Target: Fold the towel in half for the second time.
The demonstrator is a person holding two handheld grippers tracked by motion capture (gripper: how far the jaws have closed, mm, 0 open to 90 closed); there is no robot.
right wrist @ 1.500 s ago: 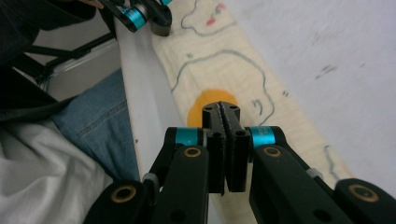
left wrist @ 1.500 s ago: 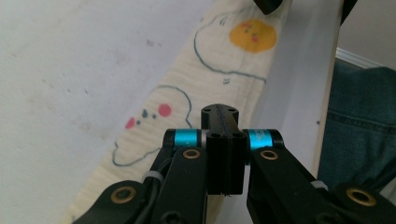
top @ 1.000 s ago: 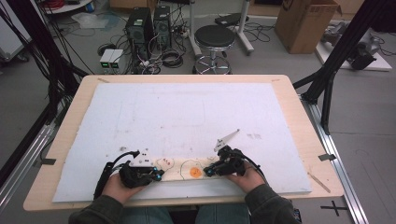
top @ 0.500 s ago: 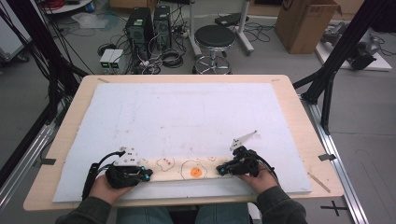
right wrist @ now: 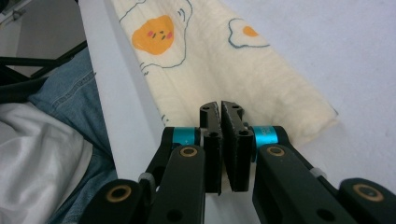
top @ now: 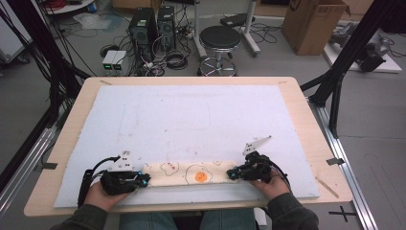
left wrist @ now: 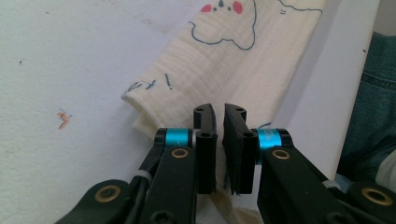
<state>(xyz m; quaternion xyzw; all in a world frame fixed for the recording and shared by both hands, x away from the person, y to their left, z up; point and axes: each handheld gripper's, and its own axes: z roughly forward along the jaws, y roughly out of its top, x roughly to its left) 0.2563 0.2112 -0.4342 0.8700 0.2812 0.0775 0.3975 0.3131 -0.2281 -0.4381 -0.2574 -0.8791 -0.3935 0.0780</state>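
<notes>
Cream folded muslin cloth with fried-egg prints [top: 189,173] lies as a long narrow strip along the 6 o'clock edge of the white foam mat [top: 191,120] that covers the wooden tabletop [top: 306,120], its long axis running from 9 to 3 o'clock

Left gripper [top: 143,179] sits at the strip's 9 o'clock end, held by the person's left hand [top: 103,194]. In the left gripper view the left gripper [left wrist: 220,135] has its black jaws a thin slit apart, having just been opening a little, with cloth [left wrist: 210,60] showing behind and below them; a fold of fabric seems caught low in the gap, but whether the pads still press it I cannot tell for sure

Right gripper [top: 231,174] is at the strip's 3 o'clock end, in the right hand [top: 268,184]. In the right gripper view the right gripper [right wrist: 220,140] has jaws pressed almost together, and the cloth corner [right wrist: 224,60] lies just beyond the tips at 12 o'clock; nothing visibly between the pads

Orange egg print [top: 201,176] sits mid-strip, between the two grippers. Denim-clad legs [right wrist: 65,88] show below the tabletop edge
</notes>
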